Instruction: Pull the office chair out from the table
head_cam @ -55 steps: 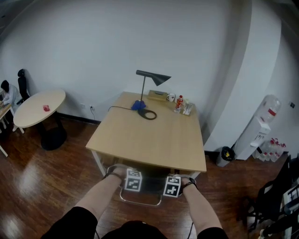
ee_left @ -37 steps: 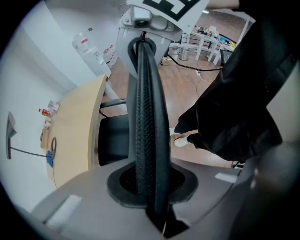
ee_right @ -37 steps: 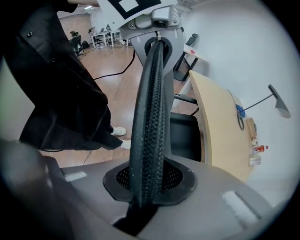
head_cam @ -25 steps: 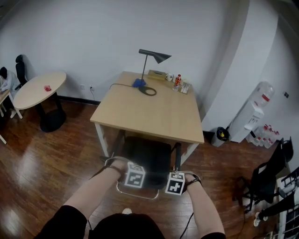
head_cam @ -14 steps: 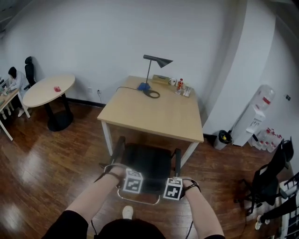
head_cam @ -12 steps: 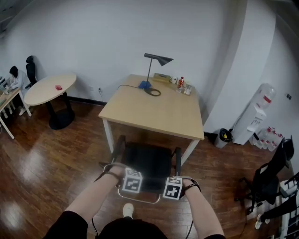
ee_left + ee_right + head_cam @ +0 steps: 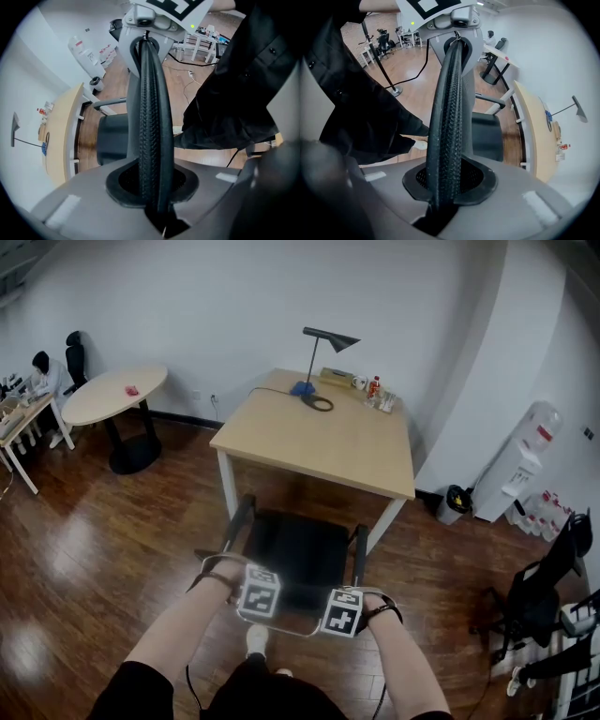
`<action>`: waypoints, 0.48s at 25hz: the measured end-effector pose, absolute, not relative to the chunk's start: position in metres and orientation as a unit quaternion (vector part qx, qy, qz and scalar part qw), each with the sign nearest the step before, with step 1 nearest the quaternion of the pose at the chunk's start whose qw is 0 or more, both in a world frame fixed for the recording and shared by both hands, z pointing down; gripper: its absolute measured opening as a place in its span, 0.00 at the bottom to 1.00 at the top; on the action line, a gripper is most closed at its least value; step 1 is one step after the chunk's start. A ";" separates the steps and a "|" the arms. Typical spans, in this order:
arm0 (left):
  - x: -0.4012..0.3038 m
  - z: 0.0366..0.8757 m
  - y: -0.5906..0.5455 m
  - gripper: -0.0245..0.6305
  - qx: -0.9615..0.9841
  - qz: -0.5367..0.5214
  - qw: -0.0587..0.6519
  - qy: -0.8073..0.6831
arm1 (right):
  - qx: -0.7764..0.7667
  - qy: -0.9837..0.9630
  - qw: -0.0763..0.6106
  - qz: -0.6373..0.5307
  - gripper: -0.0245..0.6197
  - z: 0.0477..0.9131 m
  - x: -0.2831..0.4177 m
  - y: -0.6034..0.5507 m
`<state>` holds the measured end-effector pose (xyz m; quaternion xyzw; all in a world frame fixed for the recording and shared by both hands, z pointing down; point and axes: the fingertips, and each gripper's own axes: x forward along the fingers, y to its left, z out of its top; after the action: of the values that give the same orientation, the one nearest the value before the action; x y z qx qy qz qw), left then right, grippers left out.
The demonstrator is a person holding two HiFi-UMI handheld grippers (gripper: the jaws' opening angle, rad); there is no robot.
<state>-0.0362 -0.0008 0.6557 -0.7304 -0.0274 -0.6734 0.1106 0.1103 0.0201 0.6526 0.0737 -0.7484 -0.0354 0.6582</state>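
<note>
Mesh chair (image 7: 295,554) back stays pinched in left tongs (image 7: 260,596), jaws just easing slightly, and right tongs (image 7: 341,613). Its seat now sits almost clear of the table (image 7: 319,442) beyond them, so I judge the pull nearly done.

Black short sleeves (image 7: 141,685), dark wrist straps (image 7: 214,577), black-and-white marker cubes (image 7: 260,593)

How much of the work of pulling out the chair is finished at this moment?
Done: the office chair appears to sit with its seat clear of the table edge, on open floor.
In hand: the left tongs and right tongs are shut on the top edge of its backrest.
Left: perhaps a little more pull, then release.
</note>
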 end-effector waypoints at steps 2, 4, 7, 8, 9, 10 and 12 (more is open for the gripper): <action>-0.036 0.657 0.007 0.12 -0.730 -0.675 0.109 -0.025 | 0.073 -0.748 0.658 -0.035 0.16 0.654 0.111 0.027; -0.035 0.658 0.015 0.13 -0.729 -0.676 0.104 -0.022 | 0.068 -0.747 0.661 -0.036 0.16 0.655 0.113 0.035; -0.033 0.659 0.026 0.13 -0.731 -0.674 0.102 -0.018 | 0.063 -0.746 0.662 -0.040 0.16 0.656 0.113 0.045; -0.033 0.659 0.028 0.13 -0.732 -0.674 0.101 -0.018 | 0.063 -0.746 0.662 -0.040 0.16 0.656 0.113 0.047; -0.034 0.659 0.031 0.13 -0.732 -0.674 0.098 -0.019 | 0.062 -0.746 0.662 -0.041 0.16 0.656 0.113 0.049; -0.036 0.659 0.034 0.13 -0.731 -0.676 0.092 -0.021 | 0.058 -0.744 0.664 -0.041 0.16 0.656 0.112 0.052; -0.040 0.658 0.043 0.14 -0.730 -0.678 0.085 -0.026 | 0.048 -0.743 0.666 -0.038 0.16 0.655 0.109 0.061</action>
<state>-0.0397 0.0428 0.6580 -0.7296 -0.0258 -0.6781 0.0849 0.1085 0.0610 0.6554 0.0485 -0.7431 -0.0385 0.6663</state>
